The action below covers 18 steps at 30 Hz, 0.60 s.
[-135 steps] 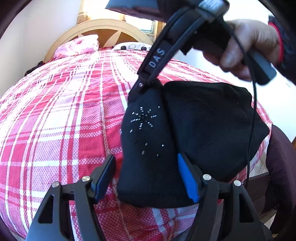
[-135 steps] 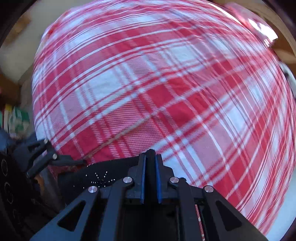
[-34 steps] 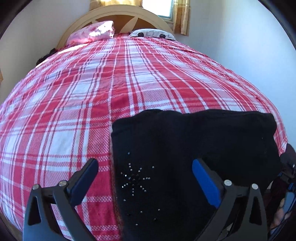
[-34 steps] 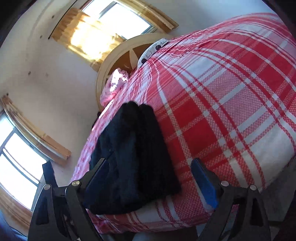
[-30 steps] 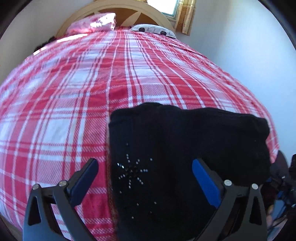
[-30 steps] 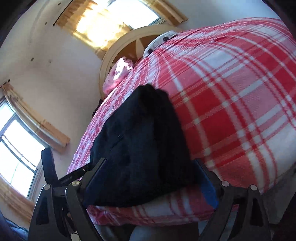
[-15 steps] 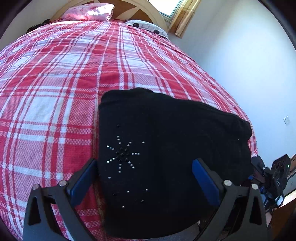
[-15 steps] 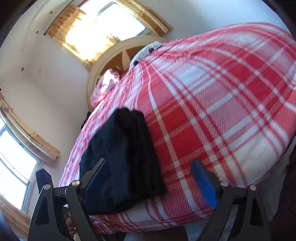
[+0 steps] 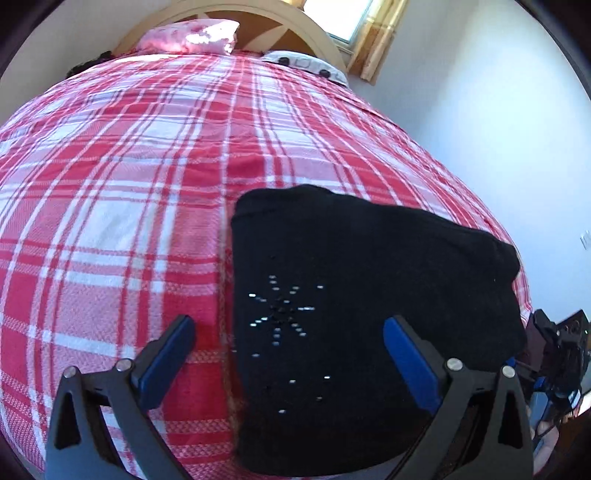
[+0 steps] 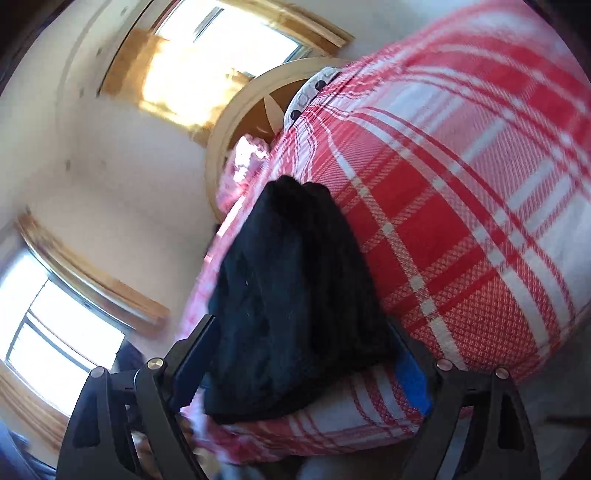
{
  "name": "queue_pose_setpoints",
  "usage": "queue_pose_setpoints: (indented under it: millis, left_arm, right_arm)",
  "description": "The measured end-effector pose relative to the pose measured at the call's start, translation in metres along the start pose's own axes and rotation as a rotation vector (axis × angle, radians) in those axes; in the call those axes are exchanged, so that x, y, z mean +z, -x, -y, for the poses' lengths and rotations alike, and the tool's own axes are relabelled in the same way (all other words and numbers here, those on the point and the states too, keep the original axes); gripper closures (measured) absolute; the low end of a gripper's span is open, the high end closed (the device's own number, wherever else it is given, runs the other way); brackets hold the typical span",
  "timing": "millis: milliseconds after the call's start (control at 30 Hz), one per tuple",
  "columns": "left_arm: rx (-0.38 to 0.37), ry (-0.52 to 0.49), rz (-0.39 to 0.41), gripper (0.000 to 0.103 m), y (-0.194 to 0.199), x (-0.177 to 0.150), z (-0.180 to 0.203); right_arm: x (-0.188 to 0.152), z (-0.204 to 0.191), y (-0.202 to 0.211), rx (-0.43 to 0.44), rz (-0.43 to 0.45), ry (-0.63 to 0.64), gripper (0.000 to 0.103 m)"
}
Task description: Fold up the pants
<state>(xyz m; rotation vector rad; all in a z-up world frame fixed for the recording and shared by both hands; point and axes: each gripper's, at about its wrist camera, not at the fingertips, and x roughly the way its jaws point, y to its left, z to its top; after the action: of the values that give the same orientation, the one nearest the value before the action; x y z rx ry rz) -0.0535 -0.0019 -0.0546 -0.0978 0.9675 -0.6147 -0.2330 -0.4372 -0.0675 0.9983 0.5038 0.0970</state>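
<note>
The black pants (image 9: 369,295) lie folded into a thick stack at the near corner of the red plaid bed (image 9: 129,184), a star of small studs facing up. My left gripper (image 9: 288,354) is open and empty, hovering just in front of the stack. In the right wrist view the same pants (image 10: 295,295) show edge-on as stacked layers. My right gripper (image 10: 303,362) is open, its blue fingers (image 10: 412,380) either side of the stack's near end; I cannot tell whether they touch it.
A pink pillow (image 9: 192,35) and a white spotted pillow (image 9: 306,62) lie by the curved wooden headboard (image 9: 295,22). The white wall (image 9: 480,110) runs along the bed's right side. The right gripper's body (image 9: 554,354) shows off the bed corner. Sunlit windows (image 10: 221,48) are behind.
Both grippers have let go of the pants, which now rest folded on the bed. The right gripper has swung closer to the stack's end. The left gripper has shifted slightly.
</note>
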Motion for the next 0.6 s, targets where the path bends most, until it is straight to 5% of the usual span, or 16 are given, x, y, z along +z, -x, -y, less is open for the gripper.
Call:
queue_pose_setpoints:
  millis: [67,167,200,267,367,467,600]
  left_arm:
    - [-0.037,0.014,-0.011,0.000,-0.002,0.000,0.000]
    - [-0.087,0.047,-0.023,0.007,-0.003,-0.002,-0.003]
    - [-0.115,0.054,-0.030,0.020,-0.004,-0.002,-0.003]
    - [-0.132,0.074,-0.028,0.030,-0.001,-0.002,-0.003]
    - [-0.092,0.076,-0.024,0.058,0.002,-0.001,-0.006]
    - [-0.141,0.120,-0.015,0.080,0.010,0.002,-0.014]
    - [-0.149,0.050,0.042,0.083,0.025,0.009,-0.001]
  right_arm:
    - [0.002,0.002,-0.002,0.024,-0.024,-0.003,0.015]
    - [0.001,-0.017,-0.011,-0.053,-0.070,0.119,0.015]
    - [0.000,-0.022,-0.014,-0.084,-0.078,0.156,0.017]
    - [-0.005,-0.030,-0.016,-0.182,-0.056,0.221,0.054]
    - [-0.009,-0.030,-0.015,-0.225,-0.046,0.260,0.064]
    - [-0.008,-0.036,-0.018,-0.232,-0.071,0.277,0.067]
    - [-0.009,-0.062,-0.012,-0.242,-0.053,0.353,0.069]
